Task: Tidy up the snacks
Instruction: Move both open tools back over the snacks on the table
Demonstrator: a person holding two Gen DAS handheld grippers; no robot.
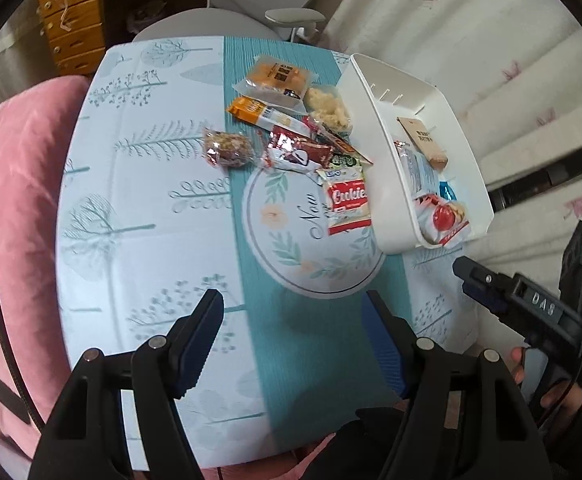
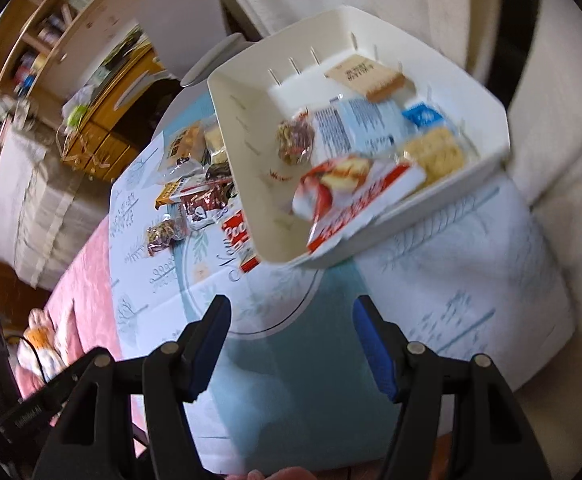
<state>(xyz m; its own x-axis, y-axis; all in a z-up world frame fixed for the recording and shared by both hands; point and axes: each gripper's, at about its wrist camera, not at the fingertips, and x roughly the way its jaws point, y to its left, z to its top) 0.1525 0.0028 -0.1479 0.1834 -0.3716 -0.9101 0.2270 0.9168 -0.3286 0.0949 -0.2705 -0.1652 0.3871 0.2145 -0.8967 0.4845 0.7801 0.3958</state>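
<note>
A white bin (image 1: 375,120) stands at the table's right side and holds several snack packs; in the right wrist view the bin (image 2: 247,128) shows a red-and-white pack (image 2: 347,196) and a brown bar (image 2: 365,74). Loose snacks lie left of it: a red Cookies pack (image 1: 349,206), an orange bar (image 1: 259,114), a nut ball (image 1: 227,148), a cake pack (image 1: 277,78). My left gripper (image 1: 295,304) is open and empty above the table's near part. My right gripper (image 2: 289,314) is open and empty, short of the bin; it also shows in the left wrist view (image 1: 467,270).
The table (image 1: 143,208) has a tree-print cloth with a teal runner. A pink cushion (image 1: 15,184) lies at the left. A grey chair (image 1: 227,20) and a wooden drawer unit (image 1: 75,20) stand behind the table. A cream sofa (image 1: 511,80) is at the right.
</note>
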